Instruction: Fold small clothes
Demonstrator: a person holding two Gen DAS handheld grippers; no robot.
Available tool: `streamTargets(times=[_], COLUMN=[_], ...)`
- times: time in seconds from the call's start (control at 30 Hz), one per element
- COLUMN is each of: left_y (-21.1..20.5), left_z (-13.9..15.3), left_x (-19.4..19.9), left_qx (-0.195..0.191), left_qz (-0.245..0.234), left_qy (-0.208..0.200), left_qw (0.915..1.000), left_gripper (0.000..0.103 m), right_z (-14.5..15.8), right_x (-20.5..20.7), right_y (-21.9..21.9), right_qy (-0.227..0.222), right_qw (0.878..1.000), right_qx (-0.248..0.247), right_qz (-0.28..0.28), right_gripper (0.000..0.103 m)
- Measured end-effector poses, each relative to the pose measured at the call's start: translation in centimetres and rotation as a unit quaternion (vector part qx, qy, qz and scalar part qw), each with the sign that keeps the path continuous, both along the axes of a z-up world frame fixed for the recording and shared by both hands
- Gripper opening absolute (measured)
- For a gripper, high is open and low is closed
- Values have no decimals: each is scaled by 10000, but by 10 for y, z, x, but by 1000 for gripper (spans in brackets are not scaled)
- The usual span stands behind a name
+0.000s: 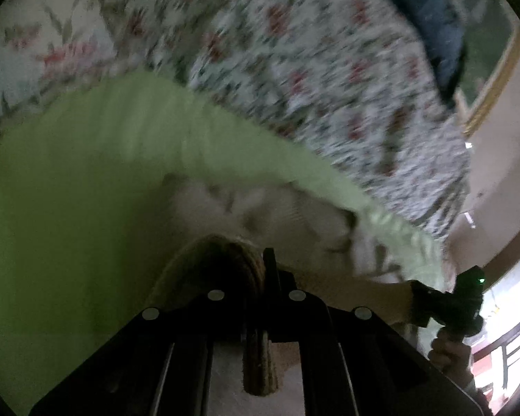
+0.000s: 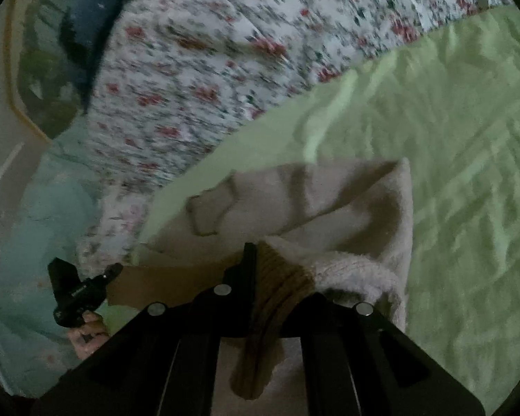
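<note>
**Carry the pinched edge across evenly**

Left gripper (image 1: 260, 298): jaws nearly closed, clamping the brown ribbed cuff (image 1: 256, 364) of the small cream fleece garment (image 1: 260, 208). Right gripper (image 2: 260, 277): same, pinching a brown ribbed edge (image 2: 270, 312) of that garment. The cloth hangs forward from both grips, its far part lying on the light green bedsheet (image 2: 433, 138).

Advice: keep both grips level and equally spaced so the held edge stays taut, and lay it down square to the far edge. Left view is blurred, so alignment is probably hard to judge there.

Beyond: floral quilt (image 2: 208, 69).
</note>
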State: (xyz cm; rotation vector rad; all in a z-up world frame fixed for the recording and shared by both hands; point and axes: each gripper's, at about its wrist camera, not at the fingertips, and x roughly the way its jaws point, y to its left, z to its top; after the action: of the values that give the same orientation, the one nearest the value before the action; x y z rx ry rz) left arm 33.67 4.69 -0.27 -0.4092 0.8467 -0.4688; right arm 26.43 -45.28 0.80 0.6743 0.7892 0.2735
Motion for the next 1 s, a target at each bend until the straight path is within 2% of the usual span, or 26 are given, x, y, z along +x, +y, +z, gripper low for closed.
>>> streamTargets(times=[0.1,0.17,0.23,0.3,0.33,0.43,0.47,0.57,0.63,0.67,0.7,0.8,0.87,0.9,0.97,1.0], left_y=[1,4,4,-6,-12,-39,-54,-83,-87,-86,-84,-76,-68,-62,-46,-38], left_z=[-19,-19,-16,-15,-16,-23,-28,-32,-34,-32,-29,-18,-11,-6,3,7], left_x=[5,-6,-31,-60,-71,-96,-97,-88,-71,-57,-45,-3,19,29,35,31], left_qx=[-7,-219,-364,-363,-396,-449,-379,171,349,476,614,1147,1366,1361,1069,951], left_qz=[-39,-105,-248,-474,-583,-1049,-1213,-1334,-1328,-1268,-1171,-693,-331,-164,25,165], left_qy=[300,323,244,188,190,273,351,353,386,365,313,167,85,64,80,46], left_qw=[9995,9992,9987,9980,9973,9931,9913,9903,9898,9901,9907,9908,9900,9905,9942,9953], left_gripper=[8,14,32,46,47,47,47,46,43,41,41,41,47,50,55,62], right_z=[-19,-19,-4,13,21,31,30,21,12,9,7,8,15,19,30,33], right_x=[11,6,-14,-35,-50,-77,-80,-70,-56,-50,-37,-7,16,20,23,20], right_y=[-2,-4,-5,-2,2,27,48,96,117,119,114,90,61,51,25,15], right_qy=[347,338,118,-170,-385,-674,-661,-224,59,148,256,434,506,496,385,350], right_qw=[9994,9993,9996,9989,9979,9975,9974,9896,9747,9692,9628,9585,9577,9597,9726,9761], right_qx=[40,142,101,-104,-130,-63,-128,-862,-1609,-1875,-2227,-2607,-2805,-2759,-2279,-2102], right_qz=[-50,-90,-241,-436,-507,-182,259,1125,1549,1588,1506,1070,405,195,-251,-429], right_gripper=[8,10,26,58,61,61,61,61,61,61,60,59,59,59,59,59])
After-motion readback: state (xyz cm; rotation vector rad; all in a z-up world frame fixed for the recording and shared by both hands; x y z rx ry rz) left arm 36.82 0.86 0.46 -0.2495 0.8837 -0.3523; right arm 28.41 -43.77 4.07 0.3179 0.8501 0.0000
